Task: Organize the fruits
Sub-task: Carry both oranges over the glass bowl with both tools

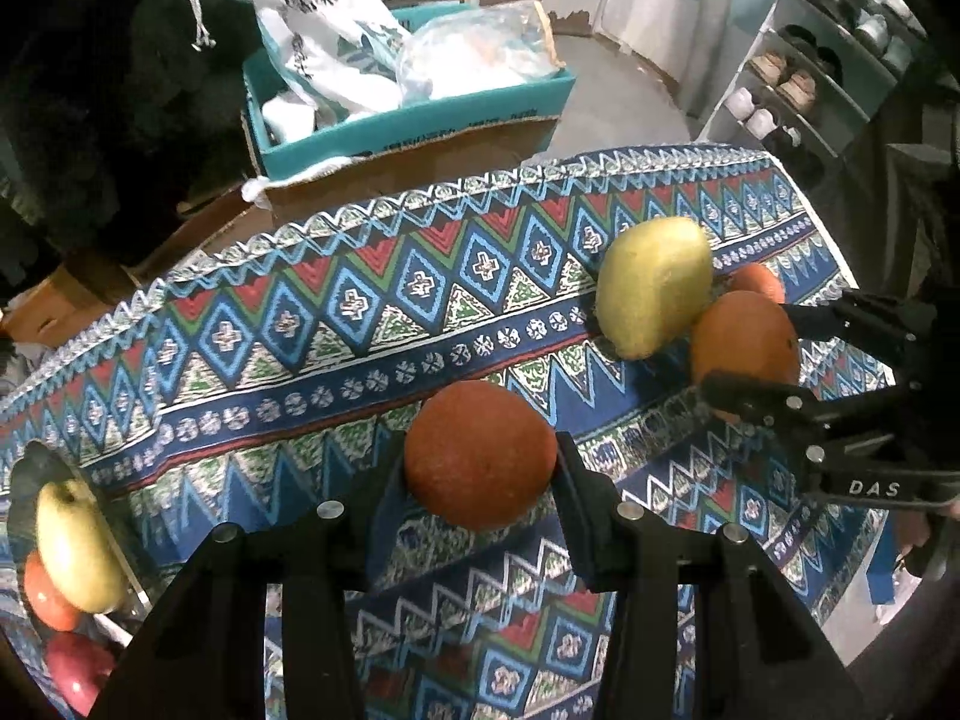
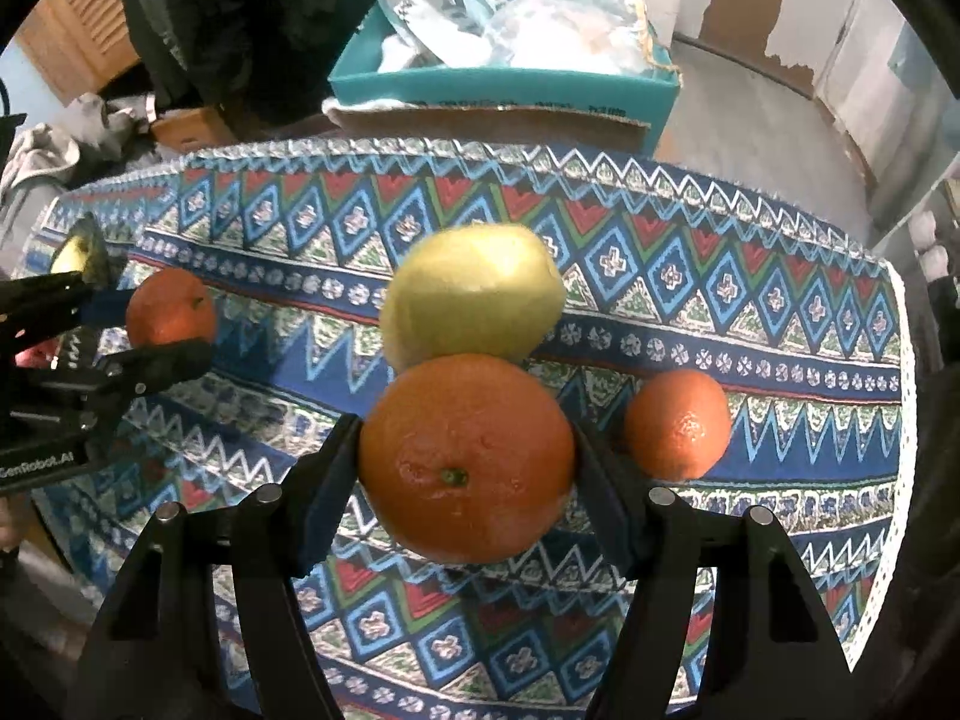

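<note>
A small reddish orange (image 1: pixel 479 455) sits pinched between the pads of the left claw (image 1: pixel 480 480). A larger orange (image 2: pixel 467 459), stem scar facing up, is clamped in the right claw (image 2: pixel 468 468). A yellow-green pear (image 2: pixel 472 294) lies just beyond it, and another small orange (image 2: pixel 678 423) rests to its right.

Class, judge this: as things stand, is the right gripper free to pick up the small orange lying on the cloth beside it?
Probably not yet: the right gripper is shut on a large orange. The small orange lies unobstructed, just right of it.
</note>
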`<act>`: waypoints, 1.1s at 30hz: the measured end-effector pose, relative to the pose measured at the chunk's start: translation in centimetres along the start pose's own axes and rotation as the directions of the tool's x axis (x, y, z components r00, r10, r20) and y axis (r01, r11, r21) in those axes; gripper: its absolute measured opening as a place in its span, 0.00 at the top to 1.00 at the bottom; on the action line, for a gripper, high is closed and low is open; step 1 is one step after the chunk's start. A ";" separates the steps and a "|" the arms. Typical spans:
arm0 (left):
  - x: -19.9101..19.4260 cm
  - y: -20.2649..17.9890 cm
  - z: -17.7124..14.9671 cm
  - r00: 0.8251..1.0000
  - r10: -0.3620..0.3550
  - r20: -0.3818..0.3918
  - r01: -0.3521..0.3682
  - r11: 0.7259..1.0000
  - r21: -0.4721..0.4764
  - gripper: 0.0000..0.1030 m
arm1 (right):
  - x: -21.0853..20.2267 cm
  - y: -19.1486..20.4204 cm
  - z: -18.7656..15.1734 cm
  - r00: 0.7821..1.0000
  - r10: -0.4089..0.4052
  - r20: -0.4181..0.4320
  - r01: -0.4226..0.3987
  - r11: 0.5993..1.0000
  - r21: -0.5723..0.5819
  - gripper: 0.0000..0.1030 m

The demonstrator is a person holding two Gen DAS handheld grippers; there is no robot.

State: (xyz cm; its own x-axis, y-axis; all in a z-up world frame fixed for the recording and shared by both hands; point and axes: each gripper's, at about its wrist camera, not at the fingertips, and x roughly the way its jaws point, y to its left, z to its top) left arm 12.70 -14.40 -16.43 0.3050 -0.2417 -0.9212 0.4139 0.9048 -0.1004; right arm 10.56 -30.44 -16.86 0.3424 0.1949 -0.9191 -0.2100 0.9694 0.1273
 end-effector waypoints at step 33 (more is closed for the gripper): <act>-13.6 6.1 -5.8 0.984 0.067 0.163 -0.051 0.994 -0.098 0.55 | -11.1 10.5 2.8 0.969 0.132 0.211 -0.107 0.986 -0.126 0.33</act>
State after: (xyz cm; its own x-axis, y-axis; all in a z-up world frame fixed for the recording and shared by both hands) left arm 6.09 -3.60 -6.64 0.4678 -0.2348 -0.8520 0.3120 0.9459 -0.0894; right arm 7.12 -22.00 -4.29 0.4968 0.3479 -0.7951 -0.3589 0.9165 0.1767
